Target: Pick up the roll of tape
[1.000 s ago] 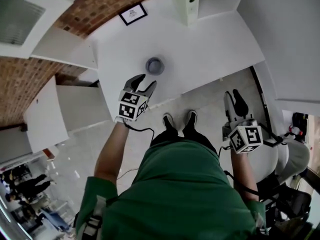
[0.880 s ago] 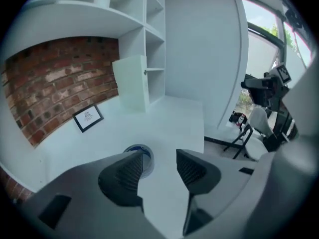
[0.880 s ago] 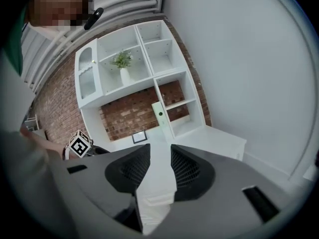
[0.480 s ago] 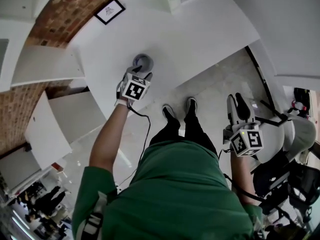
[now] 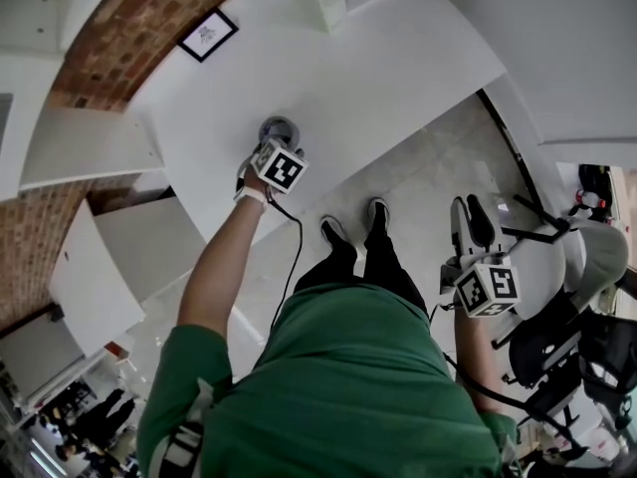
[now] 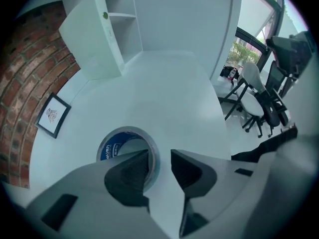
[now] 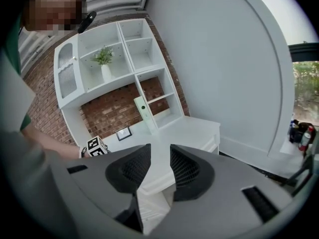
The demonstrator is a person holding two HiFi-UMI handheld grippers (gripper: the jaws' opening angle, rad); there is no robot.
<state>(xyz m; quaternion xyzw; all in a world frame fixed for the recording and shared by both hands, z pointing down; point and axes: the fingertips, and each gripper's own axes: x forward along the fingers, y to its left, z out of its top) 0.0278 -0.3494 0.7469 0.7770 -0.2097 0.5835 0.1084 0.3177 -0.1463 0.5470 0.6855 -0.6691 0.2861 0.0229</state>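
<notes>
The roll of tape point(image 5: 282, 127), grey with a blue inner core, lies flat on the white table point(image 5: 388, 78) near its front edge. In the left gripper view the tape roll point(image 6: 113, 149) sits right under my left gripper point(image 6: 160, 158). One jaw reaches down into the roll's hole and the other stands outside its wall. The jaws are closing with the wall between them, and a strip of table still shows beside the outer pad. From the head view my left gripper point(image 5: 267, 147) points steeply down onto the roll. My right gripper point(image 5: 467, 207) hangs over the floor, open and holding nothing.
A small framed picture point(image 5: 208, 35) leans against the brick wall at the table's back. A white shelf unit point(image 6: 107, 29) stands on the far side of the table. Chairs point(image 5: 582, 267) crowd the right, beside my right gripper. The person's feet point(image 5: 356, 229) stand at the table's front.
My left gripper dropped from above the table's front edge onto the tape roll and tipped downward. Its jaws came closer together around the roll's wall. My right gripper shifted slightly.
</notes>
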